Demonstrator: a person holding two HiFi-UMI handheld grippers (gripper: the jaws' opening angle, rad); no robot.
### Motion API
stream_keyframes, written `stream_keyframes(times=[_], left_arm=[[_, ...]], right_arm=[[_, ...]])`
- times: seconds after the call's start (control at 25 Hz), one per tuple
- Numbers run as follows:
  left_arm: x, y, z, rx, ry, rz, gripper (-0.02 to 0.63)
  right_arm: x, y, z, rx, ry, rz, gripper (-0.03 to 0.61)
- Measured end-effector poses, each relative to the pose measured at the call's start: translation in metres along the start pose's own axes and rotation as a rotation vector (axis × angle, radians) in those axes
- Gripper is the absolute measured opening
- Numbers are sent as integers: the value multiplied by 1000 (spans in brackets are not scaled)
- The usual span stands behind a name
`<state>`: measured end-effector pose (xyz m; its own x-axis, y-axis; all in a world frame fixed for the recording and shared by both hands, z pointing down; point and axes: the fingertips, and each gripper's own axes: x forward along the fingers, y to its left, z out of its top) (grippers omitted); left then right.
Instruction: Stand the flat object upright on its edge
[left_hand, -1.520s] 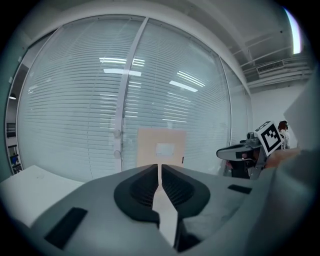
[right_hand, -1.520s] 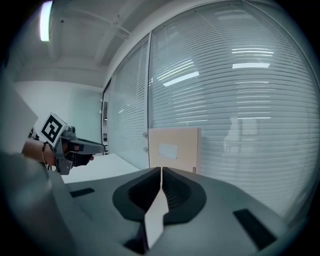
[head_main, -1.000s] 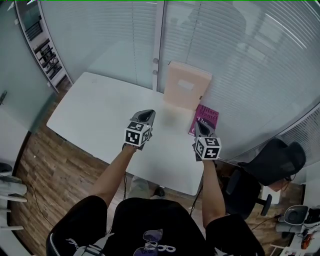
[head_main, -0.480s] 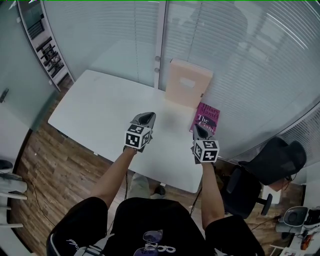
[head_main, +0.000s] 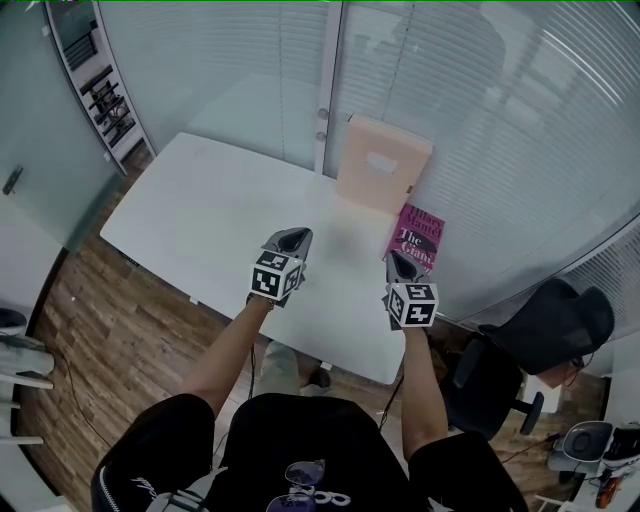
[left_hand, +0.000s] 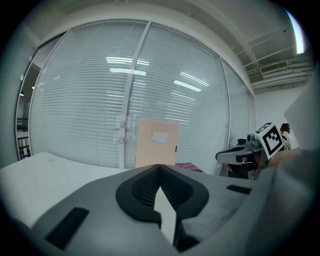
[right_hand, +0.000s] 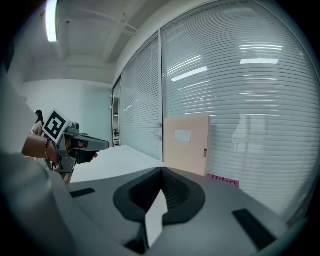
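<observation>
White table (head_main: 215, 220), pink book (head_main: 422, 232) flat — left gripper (head_main: 292, 237), right gripper (head_main: 398, 262) closed, empty.

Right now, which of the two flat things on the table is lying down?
The pink book, flat on the white table near its far right corner. The beige folder beside it stands upright at the glass wall.

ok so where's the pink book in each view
Head view: pink book right of centre, lying flat.
Left gripper view: thin pink strip just right of centre.
Right gripper view: pink strip lower right of centre.
Shared landmark: the beige folder standing just left of it in all three.
</observation>
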<state>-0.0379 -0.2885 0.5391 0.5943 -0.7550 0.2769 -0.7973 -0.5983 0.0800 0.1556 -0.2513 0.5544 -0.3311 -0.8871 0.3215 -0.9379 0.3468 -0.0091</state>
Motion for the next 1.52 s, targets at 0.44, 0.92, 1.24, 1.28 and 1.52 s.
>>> stream_keyframes(times=[0.44,0.92,1.24,1.28,1.52], left_arm=[[2,-2,-5,-1,14,4,21],[13,-4,-11,-1,33,4,21],[21,-6,-12,-7,42,6,21],[23,-6,-12,-7,42,5,21],[29,-8,-14,-9,50,8,21]], right_arm=[[1,-1,-2,-8,3,18,23],[4,-8,-7,-14,15,39,23],[9,-15,-8,-6,16,48,23],[10,-16,-8,-7,17,49,23],[14,-22,-8,-7,20,53,23]])
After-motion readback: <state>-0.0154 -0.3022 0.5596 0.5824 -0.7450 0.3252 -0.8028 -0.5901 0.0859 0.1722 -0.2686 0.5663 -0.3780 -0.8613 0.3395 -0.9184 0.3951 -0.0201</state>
